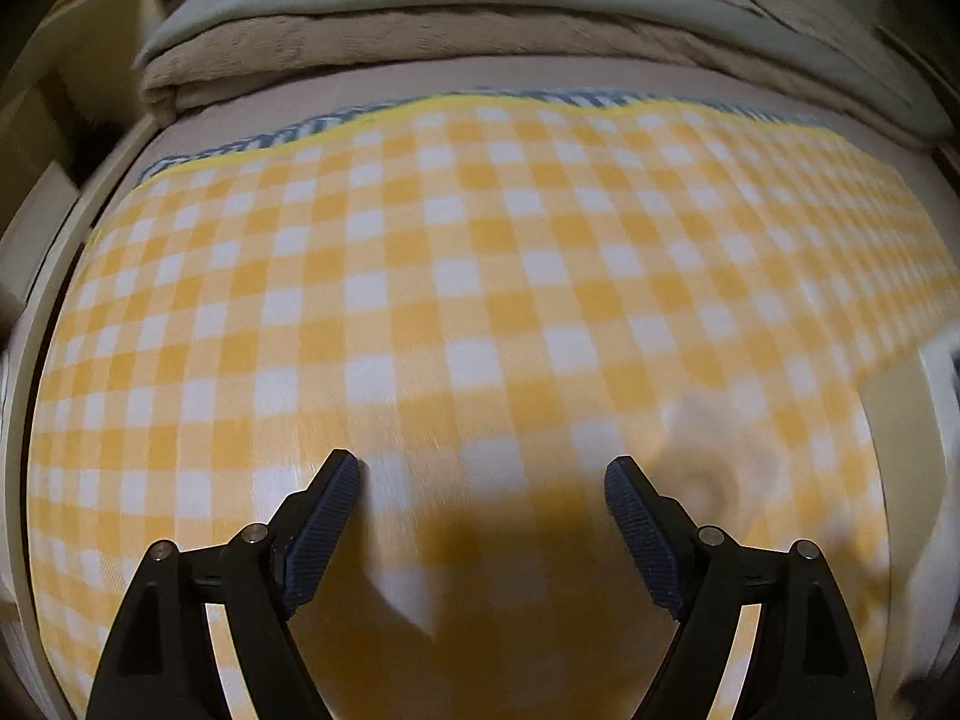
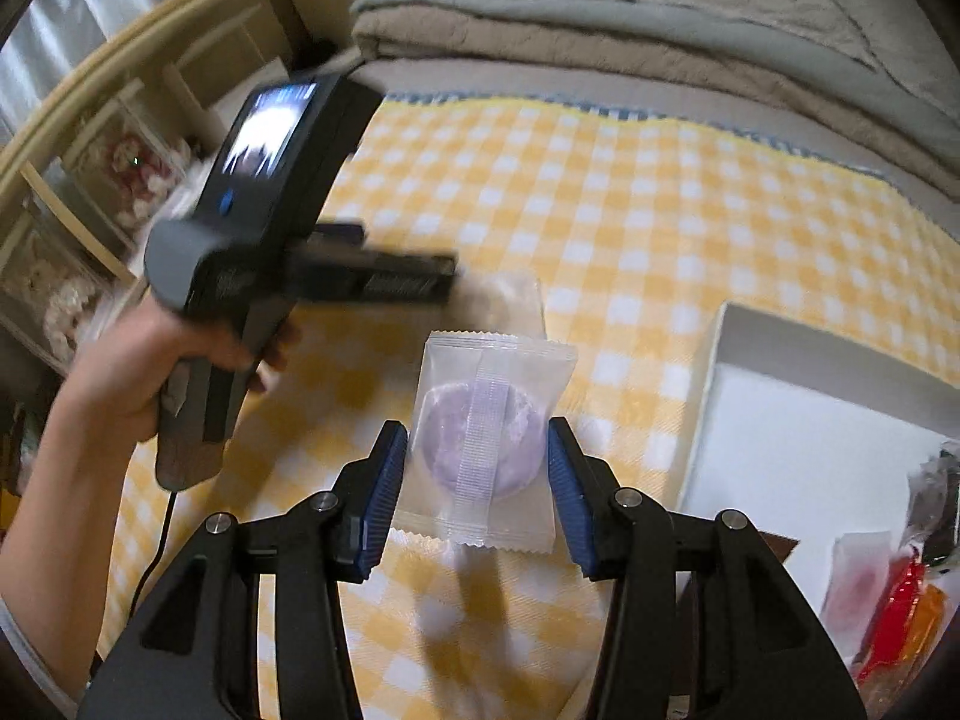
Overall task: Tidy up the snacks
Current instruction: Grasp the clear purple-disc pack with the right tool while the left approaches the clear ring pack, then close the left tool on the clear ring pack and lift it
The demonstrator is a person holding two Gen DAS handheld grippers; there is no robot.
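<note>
In the right wrist view my right gripper (image 2: pixel 477 462) is shut on a clear packet with a round purple snack (image 2: pixel 480 438), holding it by its two side edges above the yellow checked cloth (image 2: pixel 630 228). A second clear packet (image 2: pixel 510 300) lies just beyond it, blurred. My left gripper (image 2: pixel 420 276), held in a hand, hovers at that second packet. In the left wrist view the left gripper (image 1: pixel 483 474) is open and empty over the cloth (image 1: pixel 480 240); a blurred pale packet (image 1: pixel 714 456) lies by its right finger.
A white box (image 2: pixel 714 372) stands at the right, with red and dark wrapped snacks (image 2: pixel 900 606) at its near end. Folded blankets (image 2: pixel 600 30) lie behind the cloth. Shelves with clear containers (image 2: pixel 120 180) stand at the left.
</note>
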